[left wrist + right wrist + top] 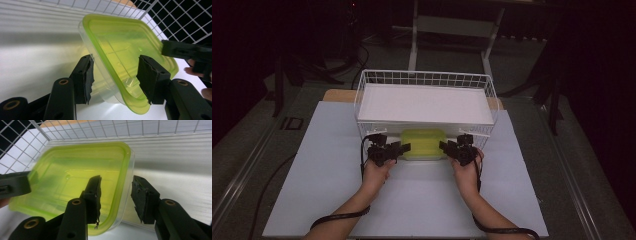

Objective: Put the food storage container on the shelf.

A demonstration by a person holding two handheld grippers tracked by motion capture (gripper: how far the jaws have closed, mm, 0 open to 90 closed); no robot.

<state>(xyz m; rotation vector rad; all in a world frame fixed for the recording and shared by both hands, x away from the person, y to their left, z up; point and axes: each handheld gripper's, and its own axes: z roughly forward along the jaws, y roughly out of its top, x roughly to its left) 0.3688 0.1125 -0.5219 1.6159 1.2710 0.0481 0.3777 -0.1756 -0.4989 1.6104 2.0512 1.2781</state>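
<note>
A clear plastic container with a yellow-green lid (pixel 423 144) lies on the white table, right against the near wall of the wire basket. My left gripper (pixel 402 147) is at its left end and my right gripper (pixel 444 146) at its right end. In the left gripper view the container's (pixel 120 45) rim runs between the jaws of the left gripper (pixel 116 77), with a gap on both sides. In the right gripper view the container's (pixel 75 177) rim likewise passes between the jaws of the right gripper (pixel 116 195) without being pressed. Both grippers are open.
The white wire basket (pixel 427 78) stands behind the container with a flat white panel (pixel 424 102) in it. A white sheet (pixel 412 200) covers the table. Cables trail from both forearms toward the near edge. Dark floor and a table frame lie beyond.
</note>
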